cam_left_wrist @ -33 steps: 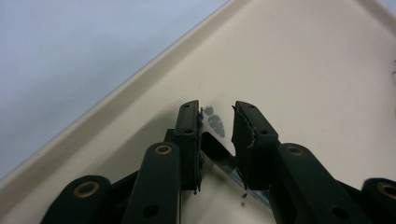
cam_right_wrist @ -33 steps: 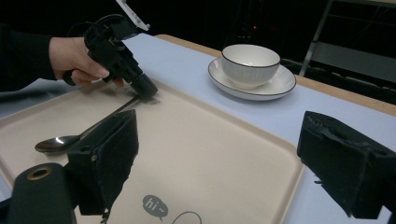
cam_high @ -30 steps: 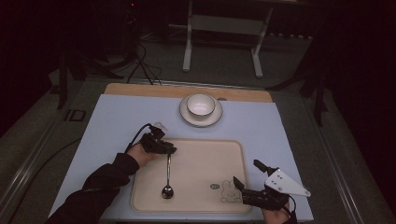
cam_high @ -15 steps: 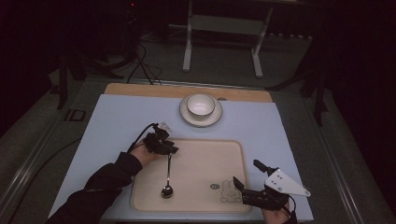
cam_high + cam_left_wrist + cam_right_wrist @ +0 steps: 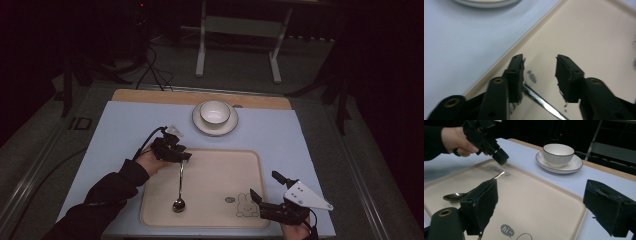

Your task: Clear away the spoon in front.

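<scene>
A metal spoon [image 5: 179, 192] lies on the beige tray [image 5: 220, 170], bowl end toward me and handle pointing away. My left gripper [image 5: 182, 156] hovers just above the handle's far end. Its jaws have just been opening; in the left gripper view [image 5: 539, 62] they stand apart, and the handle [image 5: 541, 102] runs below them on the tray, free of the pads. The right gripper view shows the spoon [image 5: 456, 195] flat on the tray and the left gripper [image 5: 499, 157] a little above its tip. My right gripper [image 5: 264, 184] rests wide open at the tray's near right corner, nothing between its jaws [image 5: 541, 187].
A white bowl [image 5: 215, 112] sits on a saucer [image 5: 200, 125] beyond the tray's far edge, on the pale blue mat [image 5: 120, 130]. A rabbit drawing [image 5: 245, 206] marks the tray's near right part. A wooden strip [image 5: 150, 96] borders the far table edge.
My left gripper has risen slightly off the spoon's handle and its jaws have spread. The spoon stays flat on the tray. The right gripper has not moved.
</scene>
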Demonstrator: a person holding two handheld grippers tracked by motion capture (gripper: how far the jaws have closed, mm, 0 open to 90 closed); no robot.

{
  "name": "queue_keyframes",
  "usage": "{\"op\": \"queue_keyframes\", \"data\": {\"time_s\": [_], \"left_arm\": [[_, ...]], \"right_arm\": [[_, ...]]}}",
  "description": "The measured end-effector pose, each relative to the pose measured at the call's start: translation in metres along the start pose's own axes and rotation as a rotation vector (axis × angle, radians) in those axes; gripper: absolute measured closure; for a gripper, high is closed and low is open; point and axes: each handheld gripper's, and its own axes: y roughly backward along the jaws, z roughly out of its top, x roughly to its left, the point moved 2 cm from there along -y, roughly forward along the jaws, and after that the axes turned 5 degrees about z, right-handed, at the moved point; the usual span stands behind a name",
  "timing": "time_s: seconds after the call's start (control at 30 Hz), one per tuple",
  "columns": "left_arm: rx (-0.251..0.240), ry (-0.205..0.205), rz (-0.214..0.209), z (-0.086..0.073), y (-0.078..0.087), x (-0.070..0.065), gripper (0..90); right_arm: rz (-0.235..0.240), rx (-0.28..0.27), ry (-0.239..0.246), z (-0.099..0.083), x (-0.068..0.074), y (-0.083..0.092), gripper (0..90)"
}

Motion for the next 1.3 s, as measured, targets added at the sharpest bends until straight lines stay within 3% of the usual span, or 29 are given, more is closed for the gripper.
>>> {"op": "queue_keyframes", "data": {"time_s": [0.13,0.2,0.5,0.57,0.63,0.8,0.9,1.07,1.3], "left_arm": [[-0.017,0.012,-0.034,0.002,0.010,-0.004,45.6],[-0.034,0.005,-0.044,0.003,0.018,-0.008,45.5],[-0.059,-0.016,-0.048,0.003,0.043,-0.020,31.5],[-0.071,-0.014,-0.083,0.001,0.048,-0.023,28.0],[-0.092,-0.017,-0.116,-0.002,0.052,-0.025,19.0],[-0.142,0.020,-0.139,-0.007,0.059,-0.030,15.0],[-0.149,0.020,-0.149,-0.012,0.062,-0.034,11.2],[-0.141,-0.004,-0.138,-0.021,0.064,-0.039,1.9],[-0.187,-0.024,-0.112,-0.038,0.070,-0.042,1.8]], "right_arm": [[0.001,-0.001,-0.001,0.000,0.000,0.000,12.6],[-0.001,-0.001,-0.002,0.000,0.000,0.000,12.6],[0.001,0.002,0.000,0.000,0.000,-0.001,12.5],[0.001,0.003,0.001,0.000,0.000,-0.001,12.5],[0.002,0.004,0.000,0.000,0.000,-0.001,12.5],[0.002,0.004,0.001,0.000,0.000,-0.001,12.6],[0.000,0.002,0.001,0.000,0.000,-0.001,12.5],[0.001,0.007,0.005,0.000,0.001,-0.001,12.5],[0.000,0.007,0.006,0.000,0.001,-0.002,12.5]]}}
